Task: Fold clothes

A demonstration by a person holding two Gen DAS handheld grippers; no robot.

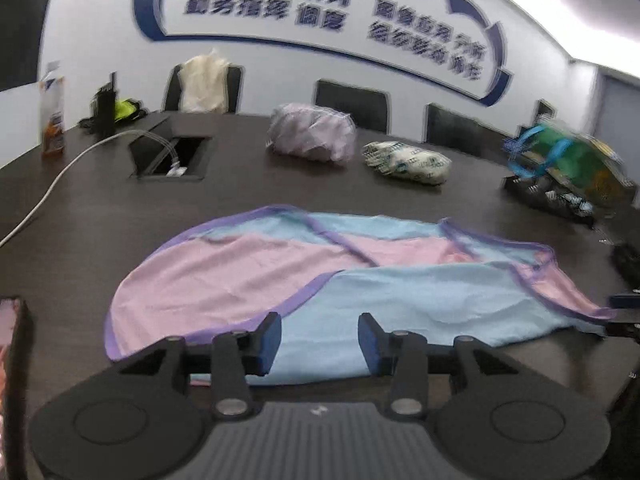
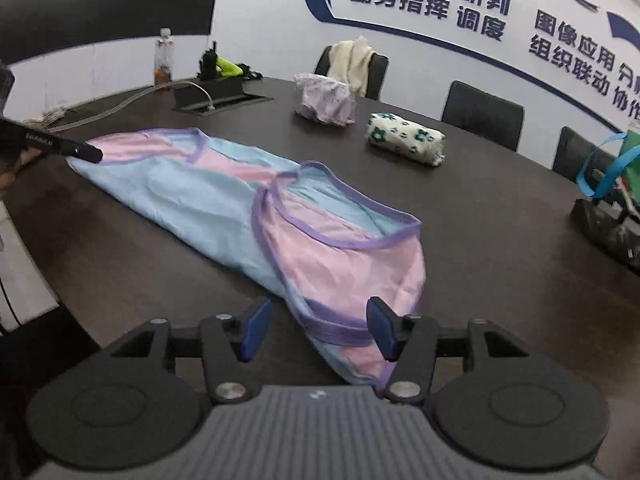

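Pink-and-blue garment (image 1: 332,280) lies folded lengthwise into a long strip on the dark table (image 1: 100,216), nearer than the rolled floral bundle (image 1: 408,162) and the crumpled lilac bundle (image 1: 312,132). Left gripper (image 1: 319,344) and right gripper (image 2: 318,330) both stand released, jaws apart, each just over one end of the garment with cloth below the fingers but none pinched. Judgement: next fold is crosswise; pinch both layers at the purple-trimmed end, lift only enough to clear, carry it over the far end, align edges, then let go and smooth.
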